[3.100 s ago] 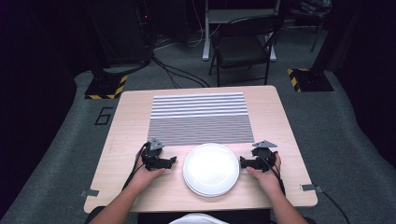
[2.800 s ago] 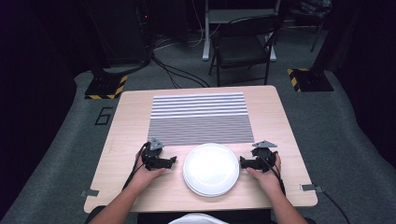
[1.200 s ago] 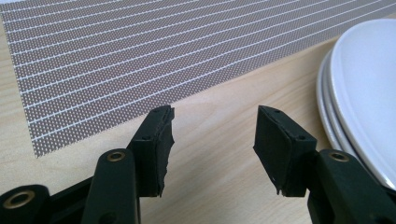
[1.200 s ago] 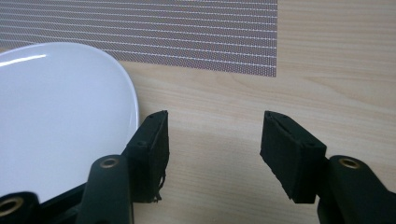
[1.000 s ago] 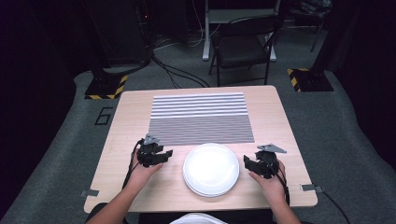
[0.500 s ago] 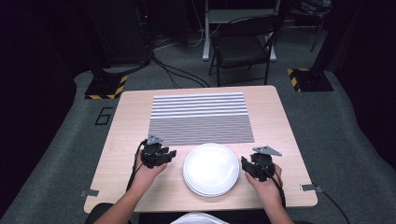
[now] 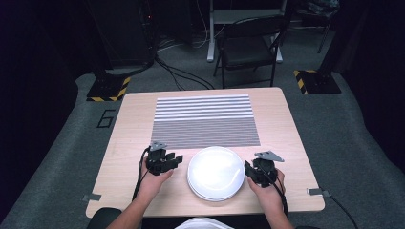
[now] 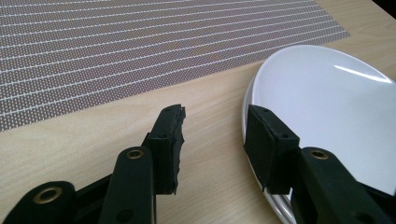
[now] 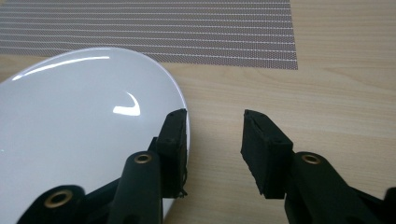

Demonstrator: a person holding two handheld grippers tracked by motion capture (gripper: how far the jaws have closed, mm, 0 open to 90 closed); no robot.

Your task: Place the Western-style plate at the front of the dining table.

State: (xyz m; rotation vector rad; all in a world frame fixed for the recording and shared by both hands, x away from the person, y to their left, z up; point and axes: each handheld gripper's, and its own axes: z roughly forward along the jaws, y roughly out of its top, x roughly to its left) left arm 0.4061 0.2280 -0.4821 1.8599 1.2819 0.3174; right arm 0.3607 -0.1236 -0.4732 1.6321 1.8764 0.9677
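On the near half of the desk (image 7: 133,124), a stack of white plates (image 7: 216,172) sits just below the striped placemat (image 7: 205,120), between the person's two hands. From the high view, the left tongs (image 7: 175,159) lie just beside the stack's left rim and the right tongs (image 7: 247,169) just beside its right rim, but that view is too small to tell how the jaws stand.

The left gripper view settles it for that side: the left tongs (image 8: 214,133) are released, with bare wood in the gap. One jaw stands over the plates (image 8: 327,102) at their rim, the other over the desk (image 8: 93,140), and nothing is pressed between them. That view also shows a second rim under the top plate, which the high view barely hints at. These jaws have just been opening a little.

The right gripper view shows the right tongs (image 9: 215,135) likewise released, one jaw over the edge of the plates (image 9: 84,121), the other over bare wood (image 9: 336,93), the gap holding nothing. These jaws have just been closing. The placemat (image 9: 187,28) lies beyond.
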